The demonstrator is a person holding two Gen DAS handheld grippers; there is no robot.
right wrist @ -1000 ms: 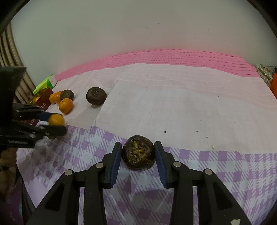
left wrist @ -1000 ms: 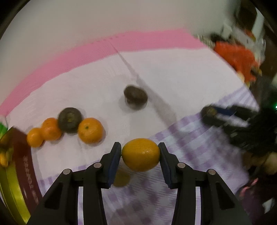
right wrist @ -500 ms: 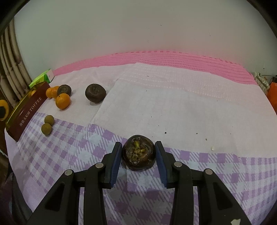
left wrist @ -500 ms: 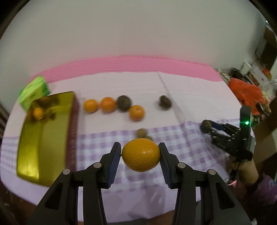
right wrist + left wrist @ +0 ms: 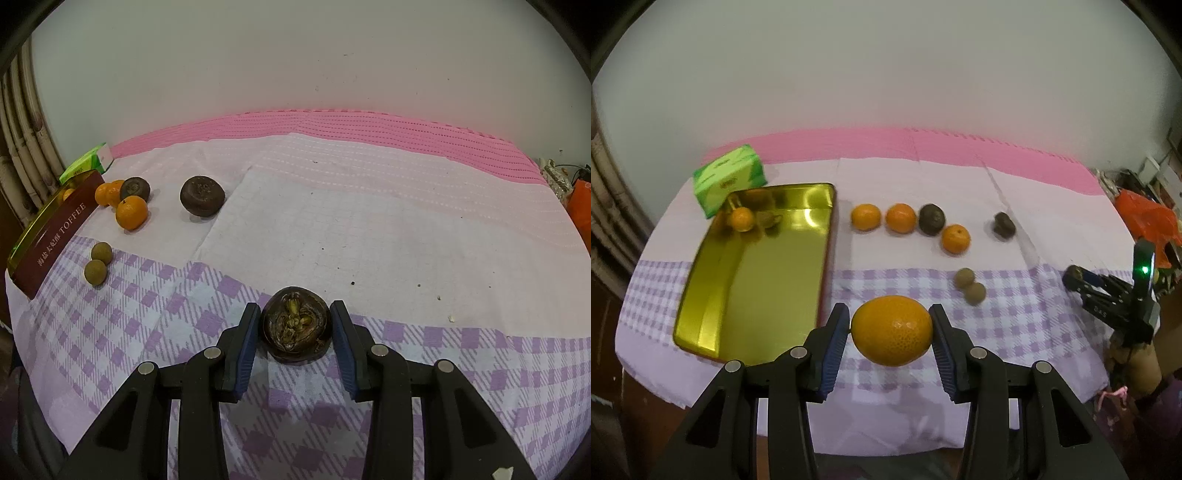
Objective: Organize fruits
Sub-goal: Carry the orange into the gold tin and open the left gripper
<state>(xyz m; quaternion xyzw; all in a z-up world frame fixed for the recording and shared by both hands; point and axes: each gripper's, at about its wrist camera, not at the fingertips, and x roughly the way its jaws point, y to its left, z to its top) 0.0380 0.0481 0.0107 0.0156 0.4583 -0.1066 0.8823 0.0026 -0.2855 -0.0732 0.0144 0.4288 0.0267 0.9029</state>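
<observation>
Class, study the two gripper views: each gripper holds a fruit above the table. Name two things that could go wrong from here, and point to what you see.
1. The left gripper holds the orange only by its two sides, in the air; the round fruit might slip and roll off the table's near edge.
2. The gold tin already holds a small orange; a careless drop may knock it.

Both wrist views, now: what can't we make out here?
- Left wrist view: contents at the gold tin's far end; one orange is clear, but the shape beside it is lost in reflections.
- Left wrist view: the right gripper is small at the edge; its fruit is unreadable.
- Right wrist view: the tin's interior is hidden by its red wall.
- Both views: undersides of the held orange and dark fruit.
</observation>
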